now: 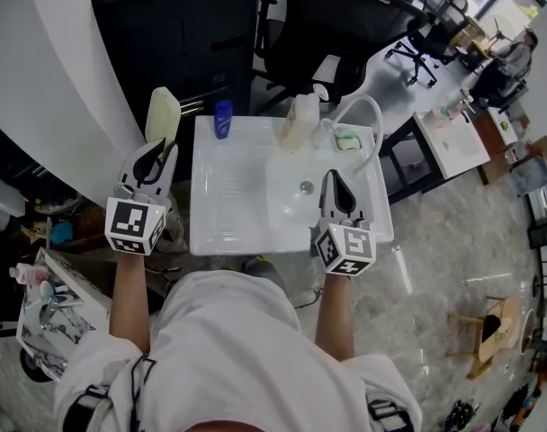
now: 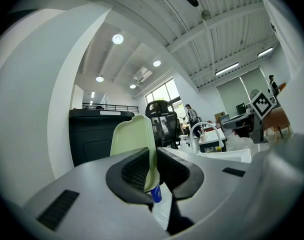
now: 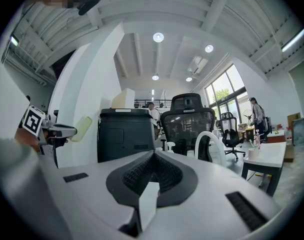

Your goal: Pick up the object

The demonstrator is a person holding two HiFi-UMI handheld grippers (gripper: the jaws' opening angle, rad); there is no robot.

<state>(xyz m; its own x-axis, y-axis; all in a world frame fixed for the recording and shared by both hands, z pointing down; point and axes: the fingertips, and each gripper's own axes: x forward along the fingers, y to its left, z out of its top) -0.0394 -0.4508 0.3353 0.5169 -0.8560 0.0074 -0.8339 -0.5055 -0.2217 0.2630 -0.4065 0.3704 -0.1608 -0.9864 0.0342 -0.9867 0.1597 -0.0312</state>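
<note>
A flat pale green plastic object (image 1: 163,115) is clamped upright in my left gripper (image 1: 153,162), just off the left edge of the white sink (image 1: 221,207). In the left gripper view the jaws are shut on the pale green object (image 2: 133,144), which sticks up above my left gripper (image 2: 153,170). My right gripper (image 1: 333,182) hovers over the basin's right side, shut and holding nothing. The right gripper view shows my right gripper (image 3: 153,159) with its jaws closed together, and the pale green object (image 3: 83,128) at far left.
At the sink's back edge stand a blue bottle (image 1: 223,118), a translucent bottle (image 1: 300,121) and a green soap (image 1: 347,139) beside a white arched faucet (image 1: 371,115). A black cabinet (image 1: 179,34) and an office chair (image 1: 305,39) stand behind.
</note>
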